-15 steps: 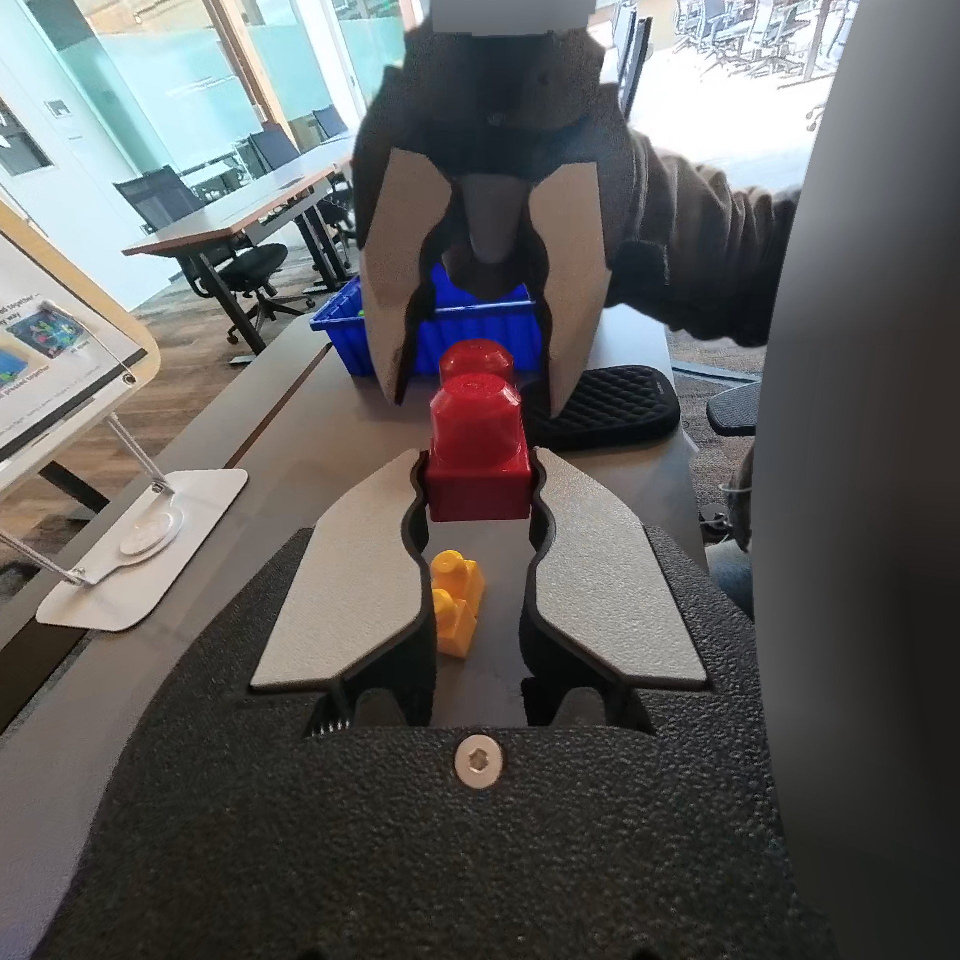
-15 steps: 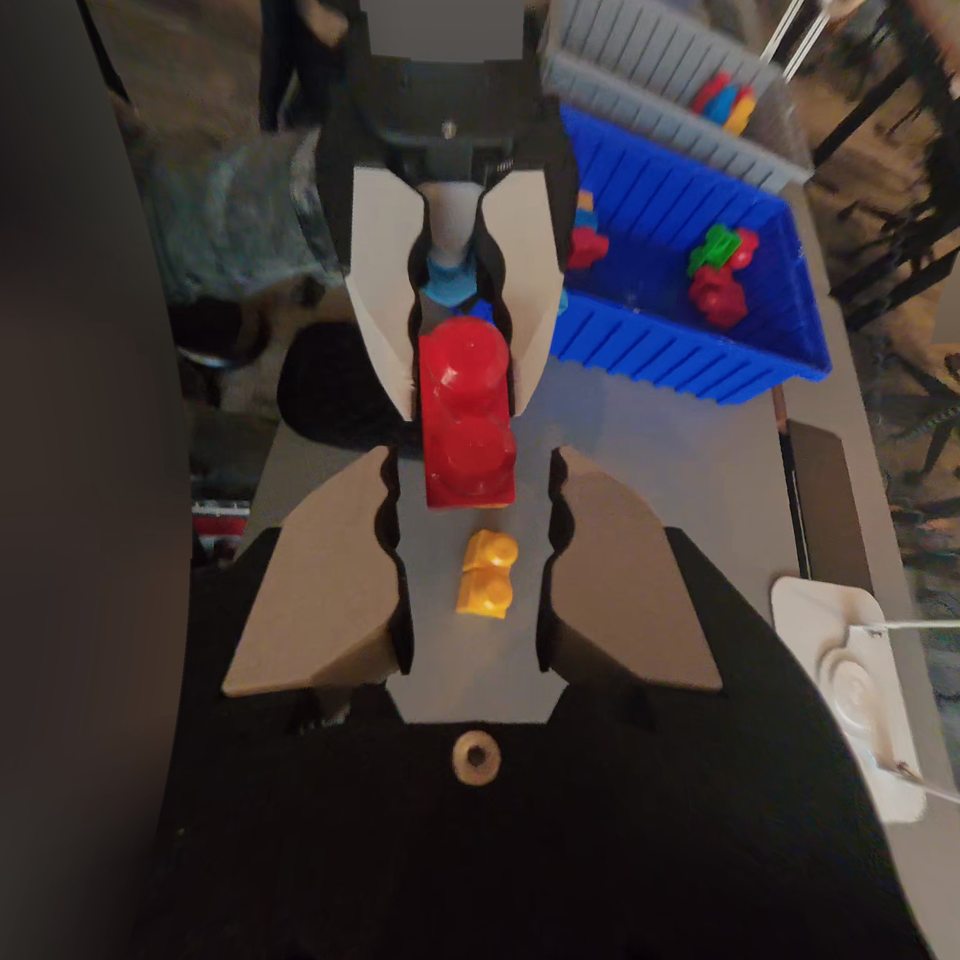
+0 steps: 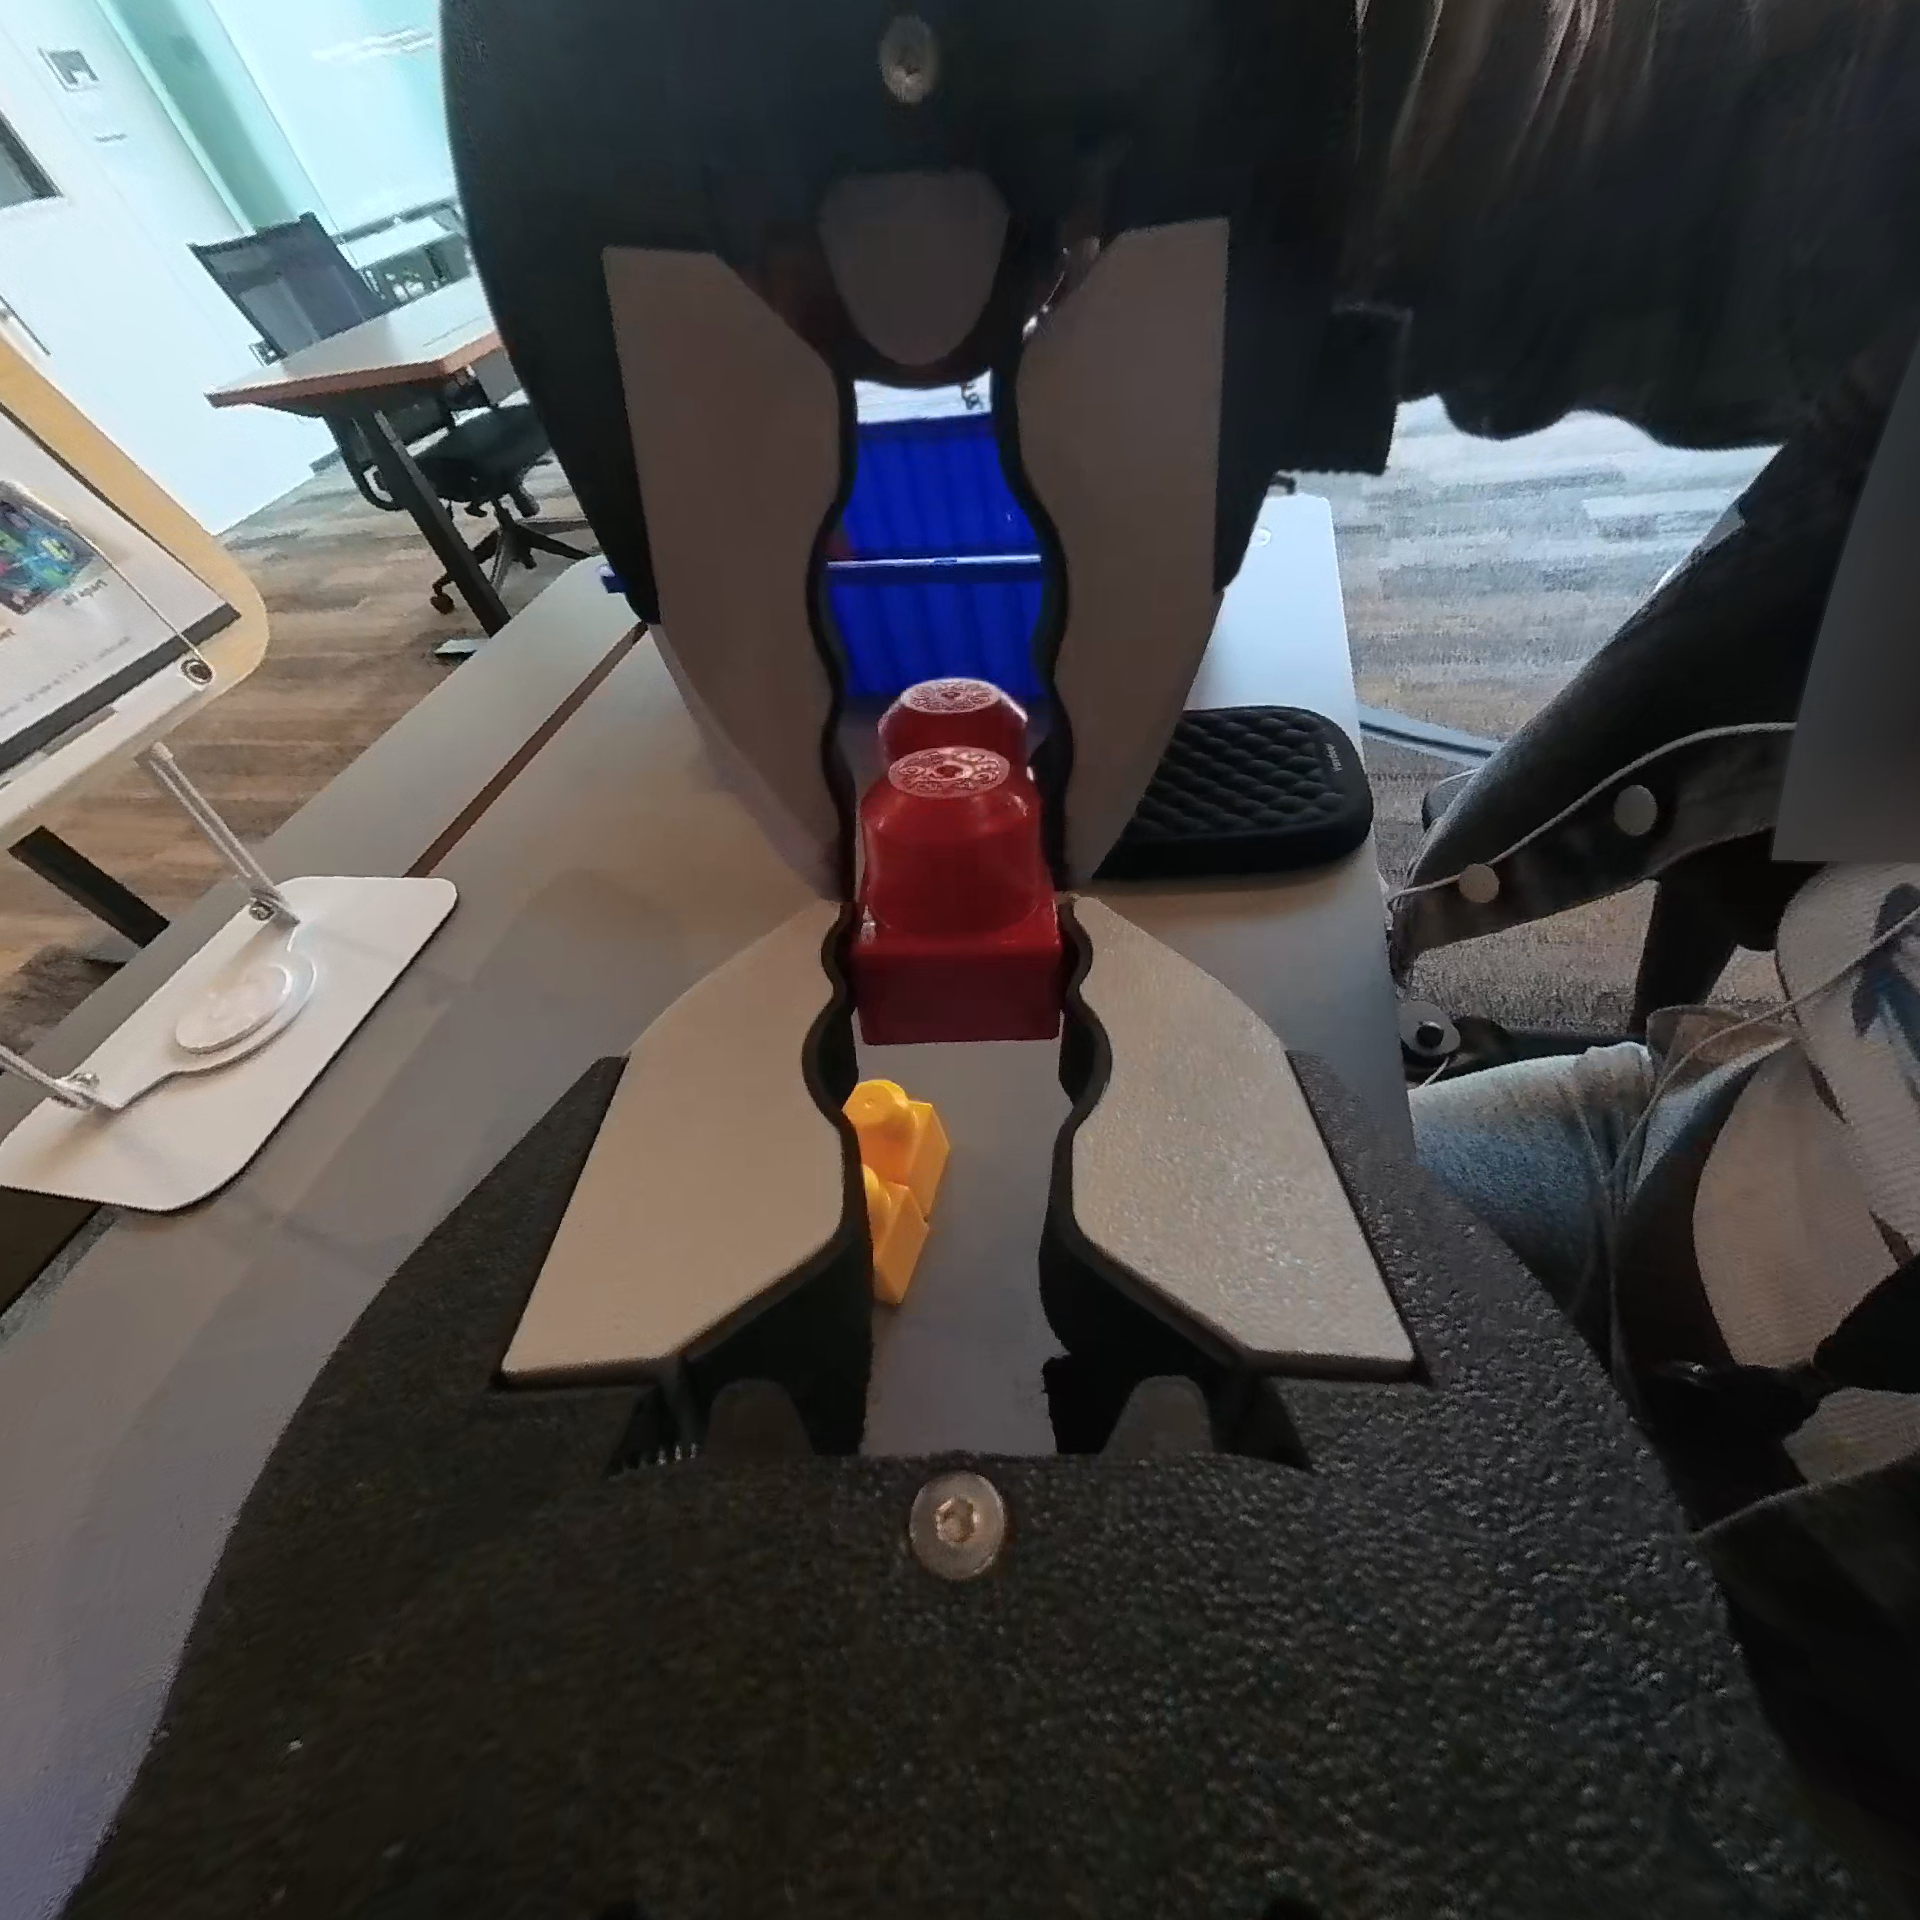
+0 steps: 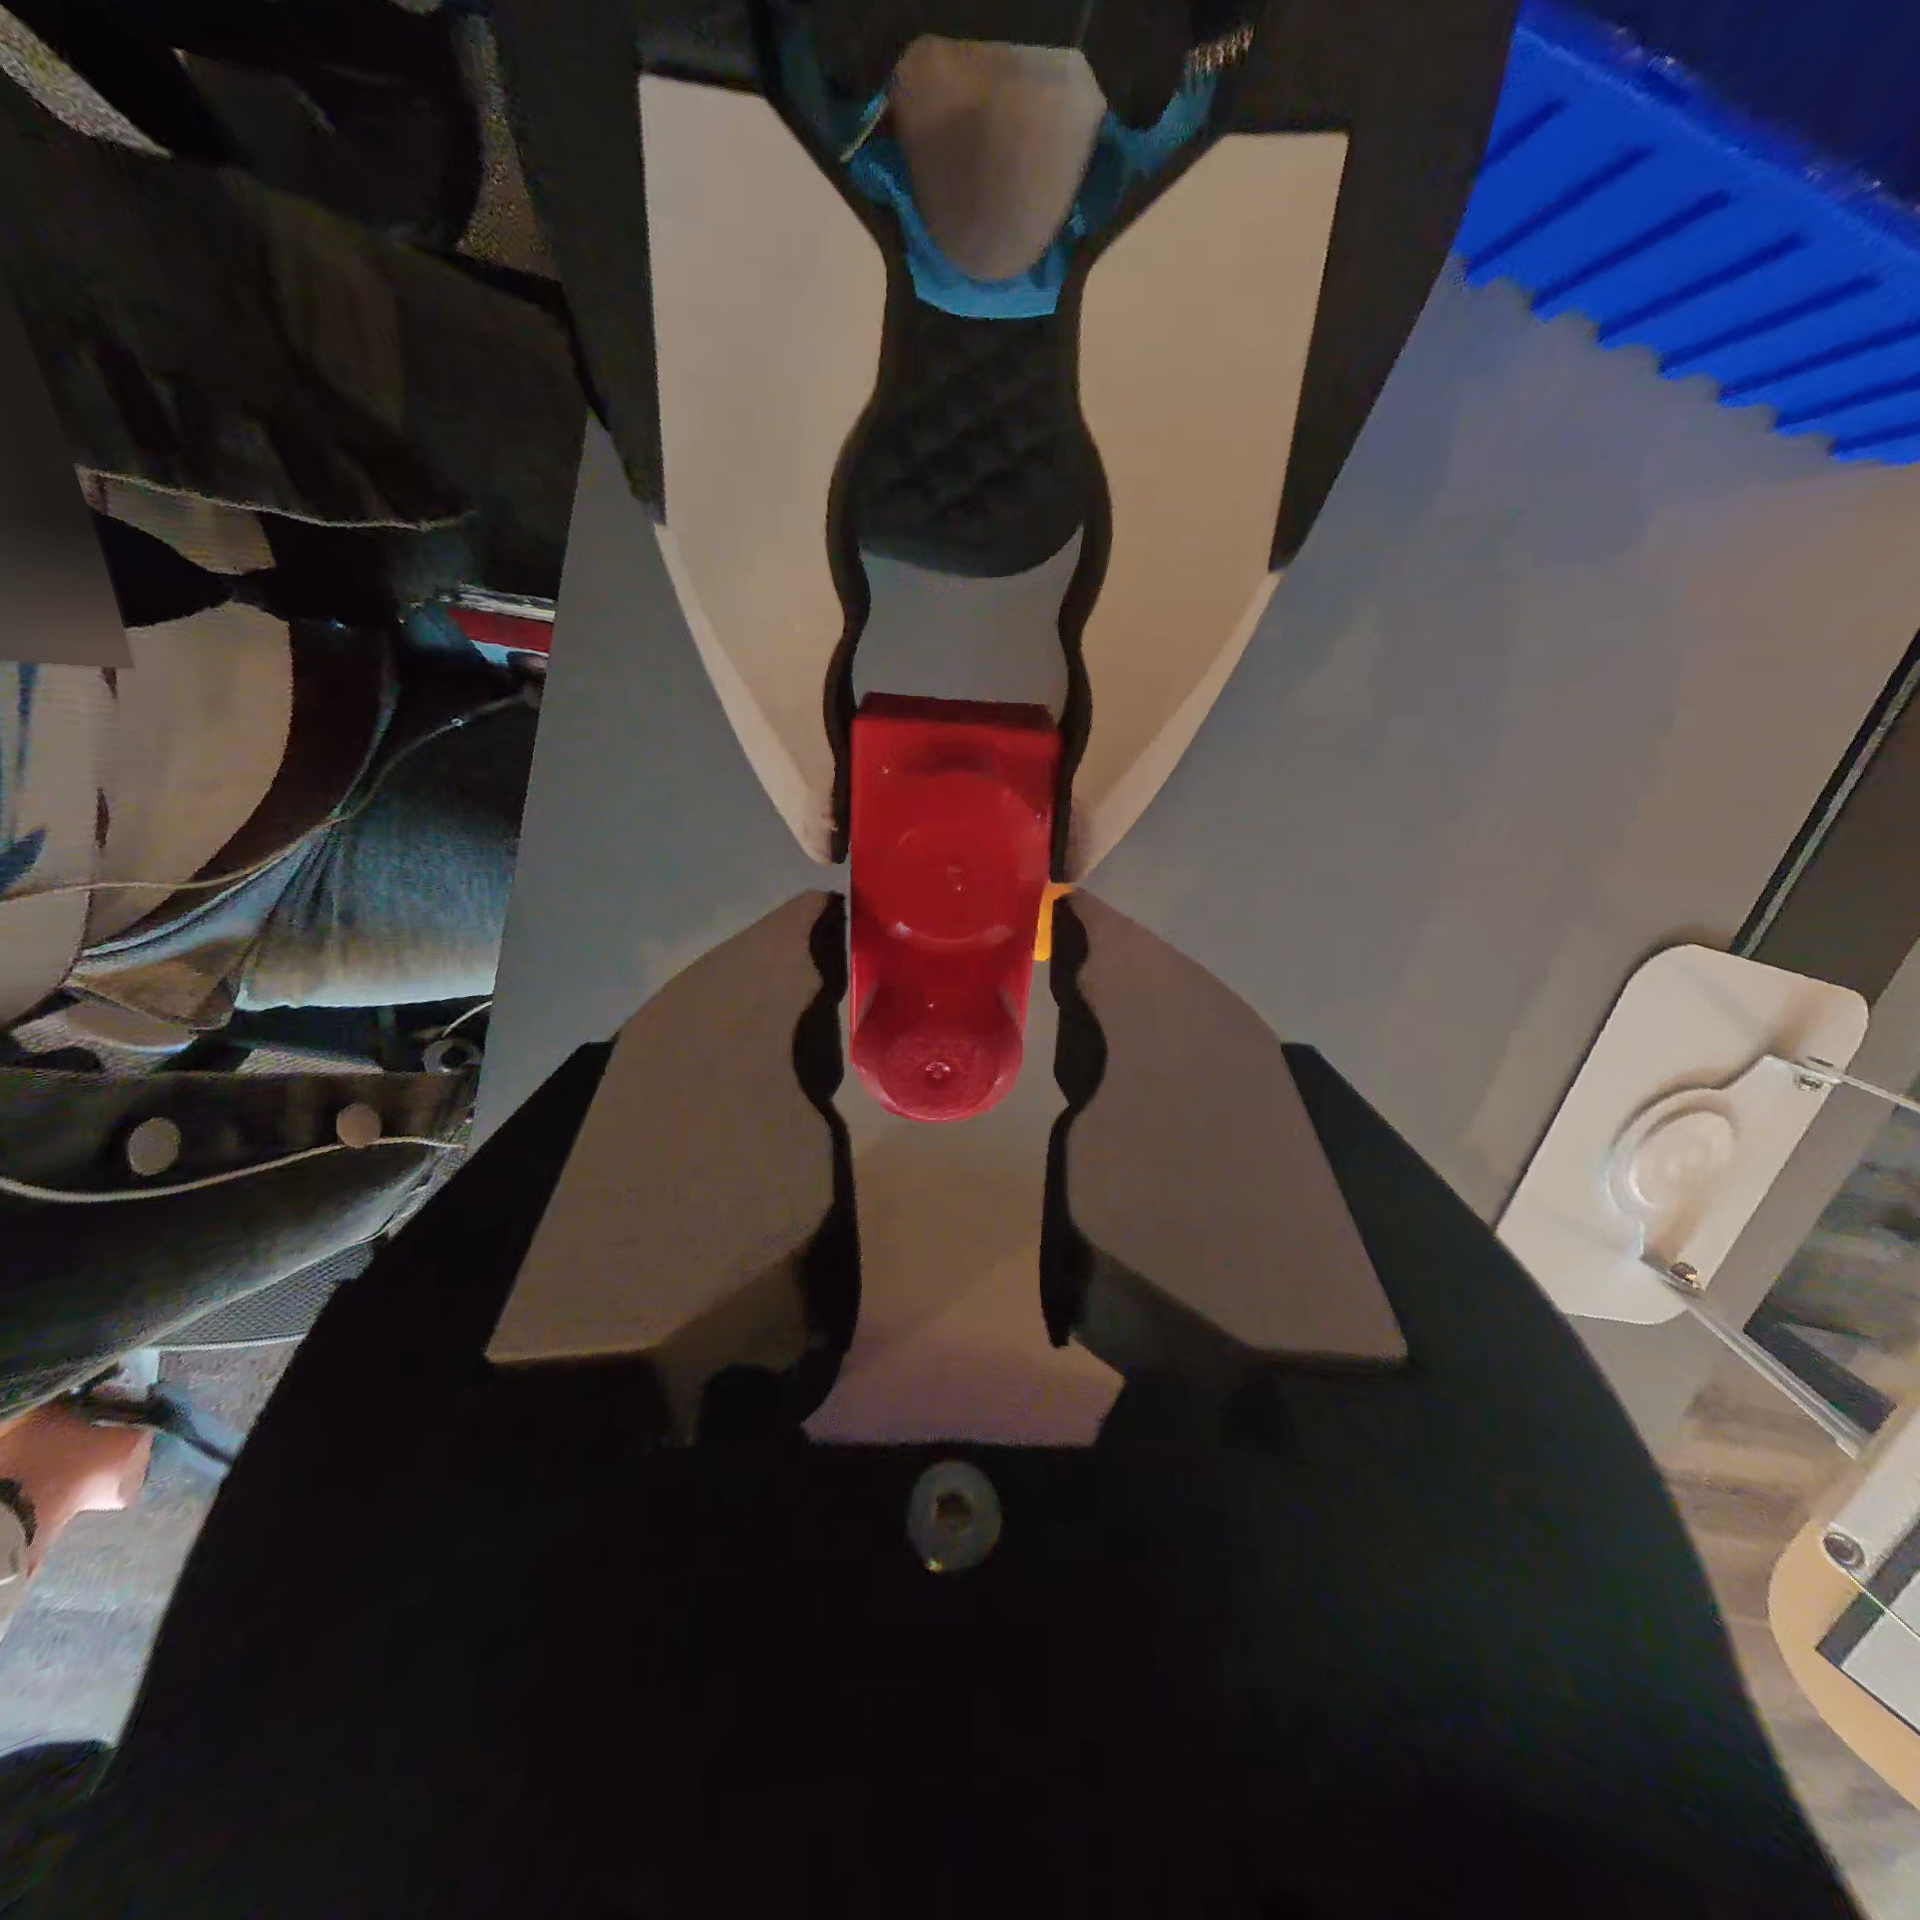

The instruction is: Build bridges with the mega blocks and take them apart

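Note:
A red two-stud block (image 3: 956, 935) is held in the air above the grey table (image 3: 582, 831), level with its studs up. My left gripper (image 3: 956, 920) is shut on its near end. My right gripper (image 4: 945, 909) faces the left one tip to tip and is shut on the block's other end (image 4: 951, 883). The right gripper (image 3: 951, 878) also shows from above in the left wrist view. The left gripper (image 4: 954, 847) shows at the top of the right wrist view. A small yellow block (image 3: 899, 1153) lies on the table under the red one, only a sliver (image 4: 1051, 920) in the right wrist view.
A blue bin (image 4: 1714, 260) stands at the table's far end and shows between the fingers (image 3: 935, 582). A black wrist pad (image 3: 1236, 790) lies beside it. A white stand base (image 3: 229, 1039) with a sign board (image 3: 83, 623) is at the left edge. A person's legs (image 3: 1662, 1143) are on the right. The grippers are tip to tip, or close to it.
My right gripper has moved in toward the left one and closed from wide open onto the red block's far end. The left gripper still holds the block.

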